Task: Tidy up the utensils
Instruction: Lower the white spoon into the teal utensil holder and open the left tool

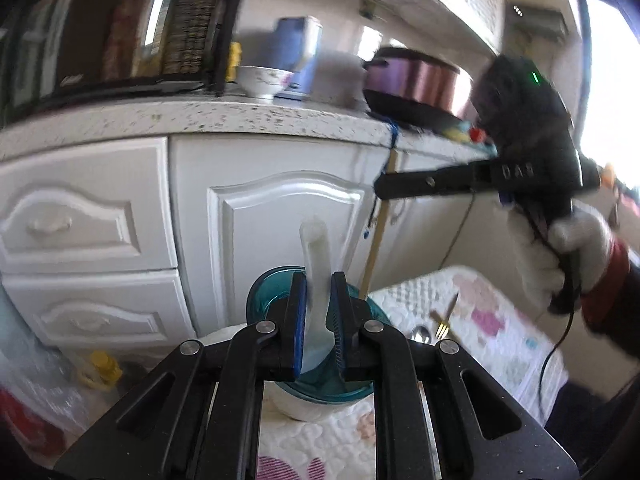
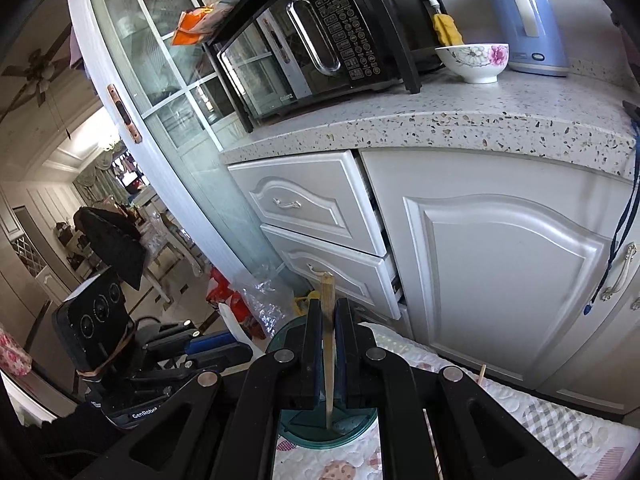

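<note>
Here the white spoon (image 1: 316,280) stands clamped between the jaws.

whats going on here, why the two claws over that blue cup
A person is sorting utensils into a teal cup on a quilted mat, with a claw in each hand. The left claw is shut on a white plastic spoon, held upright over the cup. The right claw is shut on a wooden chopstick, its lower end down inside the cup. A gold fork and a metal spoon lie on the mat.
</note>
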